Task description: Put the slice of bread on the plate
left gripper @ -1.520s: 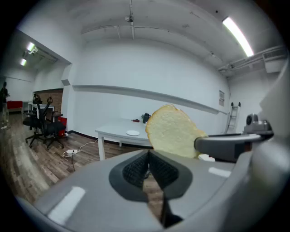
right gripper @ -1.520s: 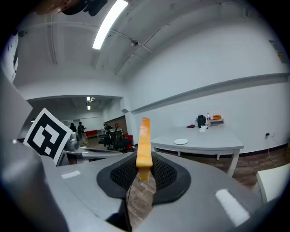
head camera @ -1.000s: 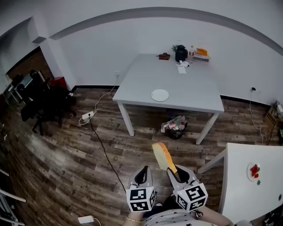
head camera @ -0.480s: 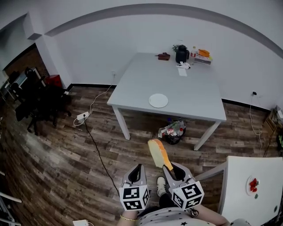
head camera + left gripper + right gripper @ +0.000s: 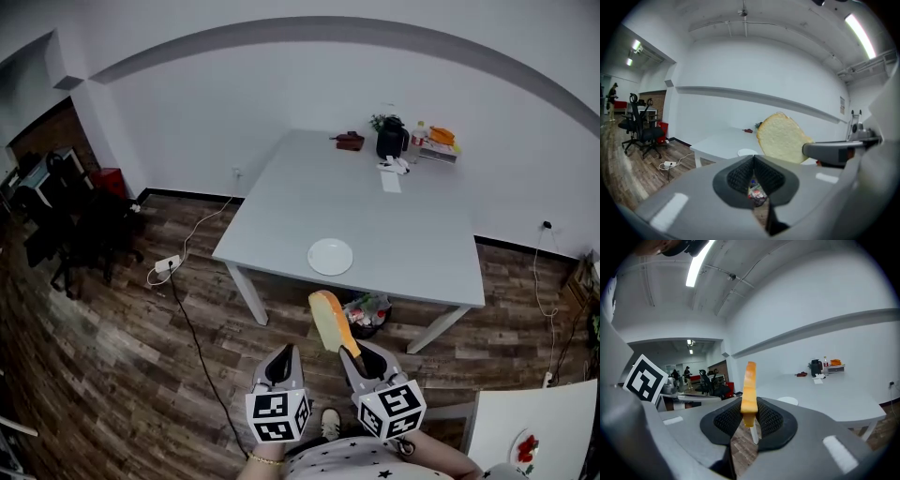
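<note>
A slice of bread [image 5: 330, 319] with an orange crust stands upright, edge-on, in my right gripper [image 5: 351, 351], which is shut on its lower end. In the right gripper view the bread [image 5: 749, 384] rises from between the pads of that gripper [image 5: 749, 416]. The white plate [image 5: 330, 256] lies near the front edge of the grey table [image 5: 309, 192], ahead of both grippers and apart from them. My left gripper [image 5: 283, 356] is beside the right one, shut with nothing in it [image 5: 753, 159]. The left gripper view shows the bread [image 5: 780, 138] and the plate [image 5: 747, 152].
A black pot [image 5: 390, 138], a bottle, papers and orange items stand at the table's far end. A bag of rubbish [image 5: 367, 309] sits under the table. Office chairs [image 5: 66, 225] and a power strip [image 5: 161, 265] with a cable lie to the left. A second white table [image 5: 534, 427] is at bottom right.
Both grippers, with the bread still in the right one, have moved across the floor towards the grey table. The table and plate now appear closer and lower in the head view.
</note>
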A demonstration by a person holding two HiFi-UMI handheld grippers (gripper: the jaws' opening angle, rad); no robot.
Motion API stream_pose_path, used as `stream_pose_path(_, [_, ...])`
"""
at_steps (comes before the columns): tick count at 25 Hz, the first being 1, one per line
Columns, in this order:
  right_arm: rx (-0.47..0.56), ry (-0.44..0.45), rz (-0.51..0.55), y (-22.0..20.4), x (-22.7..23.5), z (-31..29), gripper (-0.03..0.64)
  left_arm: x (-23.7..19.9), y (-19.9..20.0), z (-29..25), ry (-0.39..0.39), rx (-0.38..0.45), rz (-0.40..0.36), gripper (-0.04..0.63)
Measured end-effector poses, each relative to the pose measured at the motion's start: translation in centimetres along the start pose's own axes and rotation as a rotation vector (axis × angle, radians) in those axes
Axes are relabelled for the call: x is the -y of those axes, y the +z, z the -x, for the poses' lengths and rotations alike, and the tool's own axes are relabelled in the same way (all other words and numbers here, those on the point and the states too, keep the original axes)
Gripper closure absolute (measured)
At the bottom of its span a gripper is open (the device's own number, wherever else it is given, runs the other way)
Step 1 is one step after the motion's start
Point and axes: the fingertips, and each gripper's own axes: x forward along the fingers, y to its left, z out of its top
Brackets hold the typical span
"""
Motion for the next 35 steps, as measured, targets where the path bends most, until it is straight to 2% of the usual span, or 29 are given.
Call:
stream_pose_path(6, [-0.026, 0.010, -0.025, 0.3, 3.9, -4.0, 0.532, 0.3, 1.0, -5.7, -0.009, -0.006, 0.008, 0.586])
stream_pose_path(15, [-0.067, -0.033, -0.076, 0.0, 8.7, -9.0, 0.532, -0.8, 1.0, -11.8, -0.030, -0.041, 0.021, 0.586])
stream_pose_path(19, [-0.101, -0.053, -0.101, -0.6, 11.4, -12.8, 0.531, -2.0, 1.7, -16.1, -0.059, -0.043, 0.007, 0.586])
stream_pose_path(26, [-0.221, -0.067, -0.159, -1.7, 15.5, -21.1, 0.531, -4.6, 3.4, -24.3, -0.097, -0.065, -0.031, 0.586])
stream_pose_path(35, [-0.362, -0.054, -0.191, -3.4, 17.6, -28.6, 0.529, -7.7, 4.9, -32.1, -0.125, -0.109, -0.029, 0.586])
